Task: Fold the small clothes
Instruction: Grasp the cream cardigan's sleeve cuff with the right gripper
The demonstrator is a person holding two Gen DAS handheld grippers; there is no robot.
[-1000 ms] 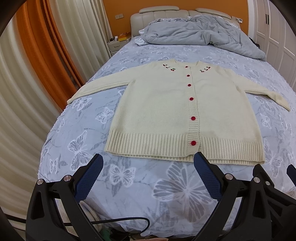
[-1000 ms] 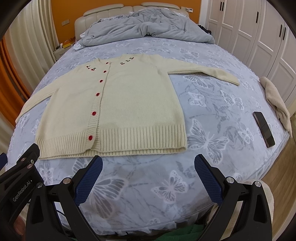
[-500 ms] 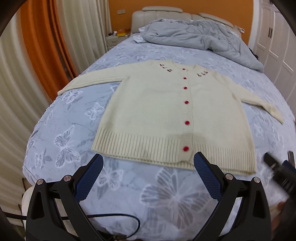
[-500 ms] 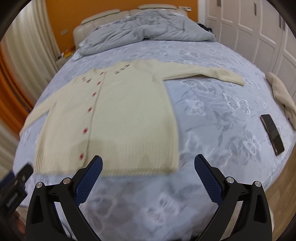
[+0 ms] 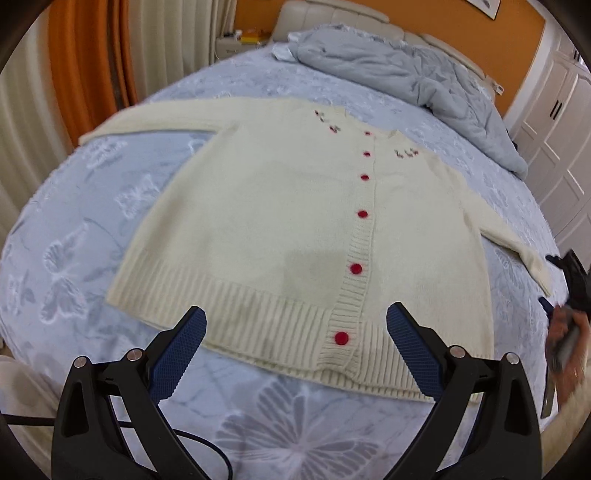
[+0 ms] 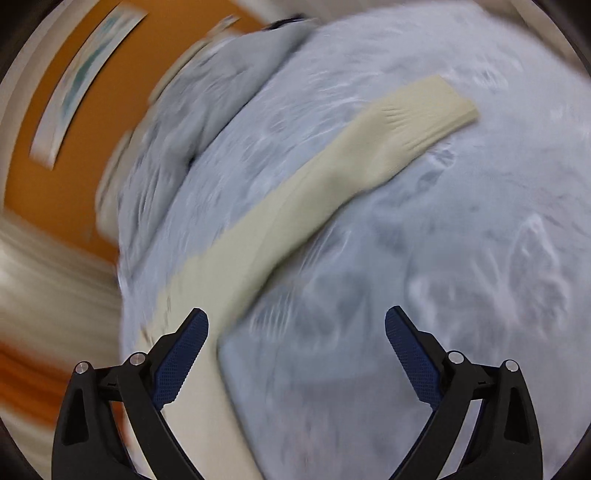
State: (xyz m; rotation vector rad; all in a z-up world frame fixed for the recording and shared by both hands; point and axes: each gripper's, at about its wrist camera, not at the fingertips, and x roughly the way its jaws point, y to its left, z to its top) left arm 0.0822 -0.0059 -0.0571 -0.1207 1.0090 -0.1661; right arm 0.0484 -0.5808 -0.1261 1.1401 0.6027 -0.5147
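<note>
A cream knit cardigan [image 5: 280,221] with red buttons lies flat and face up on the blue butterfly bedspread [image 5: 92,229], sleeves spread out. My left gripper [image 5: 295,332] is open and empty, just above the cardigan's ribbed hem. My right gripper [image 6: 295,332] is open and empty, over the bed beside the cardigan's right sleeve [image 6: 332,173]; this view is blurred by motion. The right gripper also shows in the left wrist view at the right edge [image 5: 569,295], near the right cuff.
A rumpled grey duvet [image 5: 399,70] lies at the head of the bed by the headboard [image 5: 332,14]. Orange and cream curtains [image 5: 85,59] hang on the left. White wardrobe doors [image 5: 561,122] stand on the right.
My left gripper has moved forward, closer to the cardigan's hem. My right gripper has swung quickly to the right and now looks along the right sleeve.
</note>
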